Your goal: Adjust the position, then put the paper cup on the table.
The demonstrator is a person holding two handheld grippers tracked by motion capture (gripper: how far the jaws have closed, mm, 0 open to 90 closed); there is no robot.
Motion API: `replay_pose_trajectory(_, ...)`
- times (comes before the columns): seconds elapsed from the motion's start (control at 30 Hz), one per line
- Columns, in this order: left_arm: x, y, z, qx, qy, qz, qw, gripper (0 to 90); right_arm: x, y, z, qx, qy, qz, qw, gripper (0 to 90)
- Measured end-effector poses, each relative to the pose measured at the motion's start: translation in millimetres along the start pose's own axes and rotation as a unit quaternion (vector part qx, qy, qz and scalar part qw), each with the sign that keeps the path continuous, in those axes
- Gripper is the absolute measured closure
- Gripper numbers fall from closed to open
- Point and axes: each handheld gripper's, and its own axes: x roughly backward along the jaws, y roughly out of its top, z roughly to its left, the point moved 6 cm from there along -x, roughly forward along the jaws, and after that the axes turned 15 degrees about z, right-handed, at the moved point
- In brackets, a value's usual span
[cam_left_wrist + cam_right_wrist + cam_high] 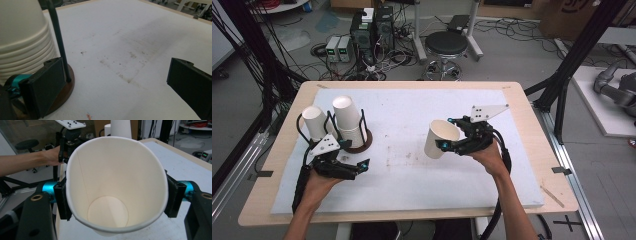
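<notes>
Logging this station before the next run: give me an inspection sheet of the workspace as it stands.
Surface: white mat on wooden table, faintly stained.
Job's things: white paper cup held off the mat; stack of white paper cups in a black wire holder on a brown round base.
Clutter: nothing seen.
Grippers: right gripper clamps the cup; left gripper open beside the holder.
Cables: trailing from both grippers.
Surroundings: black stool, floor wiring.

Stacked paper cups (23, 40) (on brown base (65, 90)), stained white mat (130, 45)
</notes>
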Motion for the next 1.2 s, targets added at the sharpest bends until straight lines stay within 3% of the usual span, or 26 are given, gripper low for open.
replay_pose_trajectory(0.33,6.0,-19.2,8.3,0.019,0.028,-0.003,0.9994,1.7,4.5,-8.6,-3.3,-0.005,-0.014,0.012,0.9998,28.0)
replay_pose_trajectory(0.47,4.2,-26.0,9.1,0.012,0.037,0.003,0.9992,1.7,3.6,-9.1,-3.8,-0.001,-0.015,0.015,0.9998,28.0)
replay_pose_trajectory(0.77,1.0,-34.7,10.0,0.021,0.032,0.007,0.9992,1.7,1.0,-9.0,-3.0,-0.002,-0.013,0.021,0.9997,28.0)
replay_pose_trajectory(1.2,0.3,-33.7,10.1,0.02,0.031,0.004,0.9993,1.7,2.3,-9.7,-3.4,-0.006,-0.017,0.021,0.9996,28.1)
